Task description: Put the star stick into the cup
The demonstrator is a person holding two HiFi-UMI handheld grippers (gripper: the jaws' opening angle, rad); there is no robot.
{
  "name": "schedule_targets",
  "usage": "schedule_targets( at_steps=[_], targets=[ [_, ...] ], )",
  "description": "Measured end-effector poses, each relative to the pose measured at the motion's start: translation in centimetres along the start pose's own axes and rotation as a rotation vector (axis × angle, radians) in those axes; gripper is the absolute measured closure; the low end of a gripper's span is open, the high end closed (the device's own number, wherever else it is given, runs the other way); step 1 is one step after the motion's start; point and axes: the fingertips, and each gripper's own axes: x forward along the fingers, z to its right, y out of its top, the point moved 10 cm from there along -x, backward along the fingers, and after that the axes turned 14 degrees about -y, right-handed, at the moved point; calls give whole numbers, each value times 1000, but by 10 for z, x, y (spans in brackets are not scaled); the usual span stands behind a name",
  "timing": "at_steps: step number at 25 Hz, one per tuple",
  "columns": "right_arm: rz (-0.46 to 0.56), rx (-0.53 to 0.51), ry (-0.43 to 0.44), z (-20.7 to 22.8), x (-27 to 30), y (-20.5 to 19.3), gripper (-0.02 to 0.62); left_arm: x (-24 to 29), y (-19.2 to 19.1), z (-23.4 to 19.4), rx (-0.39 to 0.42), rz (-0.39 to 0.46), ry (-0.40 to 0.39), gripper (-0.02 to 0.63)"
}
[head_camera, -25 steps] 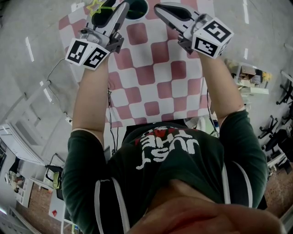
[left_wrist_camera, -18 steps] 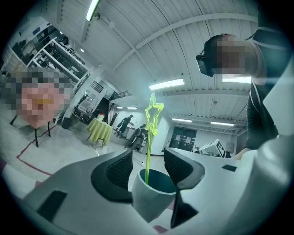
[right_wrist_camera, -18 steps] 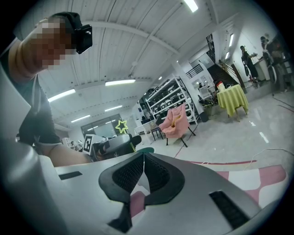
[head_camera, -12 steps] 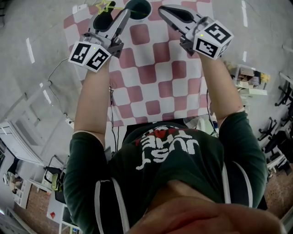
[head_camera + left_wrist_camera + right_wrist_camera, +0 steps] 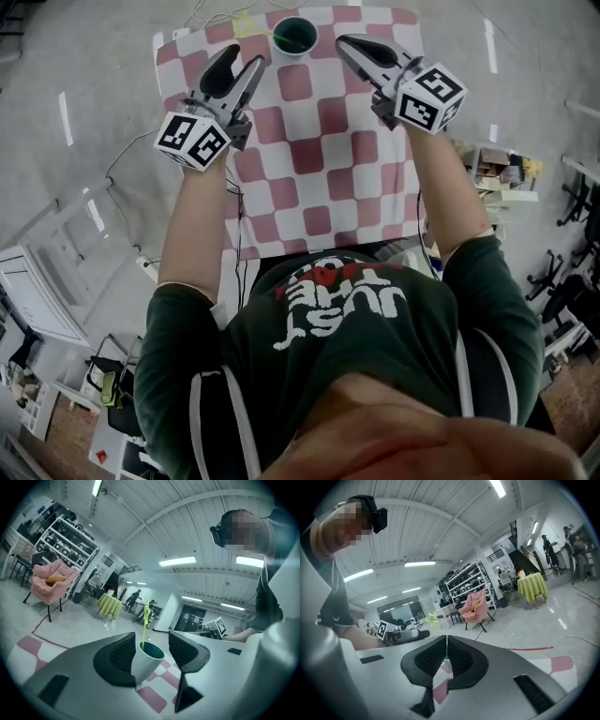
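A white cup (image 5: 293, 36) with a dark green inside stands near the far edge of the checkered table. The yellow-green star stick (image 5: 253, 25) leans in it, star up and tilted to the left. My left gripper (image 5: 244, 62) is open just near and left of the cup, nothing between its jaws. In the left gripper view the cup (image 5: 144, 662) and the stick (image 5: 145, 625) show ahead through the open left gripper (image 5: 151, 641). My right gripper (image 5: 347, 43) is shut and empty, right of the cup. The right gripper view shows the right gripper (image 5: 446, 643) closed and the star (image 5: 431, 618) beyond.
The red-and-white checkered cloth (image 5: 319, 169) covers the table, with grey floor all round. Thin cables (image 5: 211, 14) lie at the far edge. Shelves and chairs (image 5: 506, 169) stand to the right. A pink armchair (image 5: 49, 581) and a yellow-draped table (image 5: 108, 605) are far off.
The left gripper's jaws opened and let go of the stick, then drew back from the cup. The stick now stands in the cup on its own. The right gripper stayed shut.
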Motion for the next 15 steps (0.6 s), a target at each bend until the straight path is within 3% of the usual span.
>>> schedule_targets(
  at_steps=[11,15],
  targets=[
    [3,-10,-46,-50,-30,42,558,-47,56,47,-19,17,-48,387],
    [-4,-19,-67,-77,-38,54,558,-73,79,61,-15,29,-64,437]
  ],
)
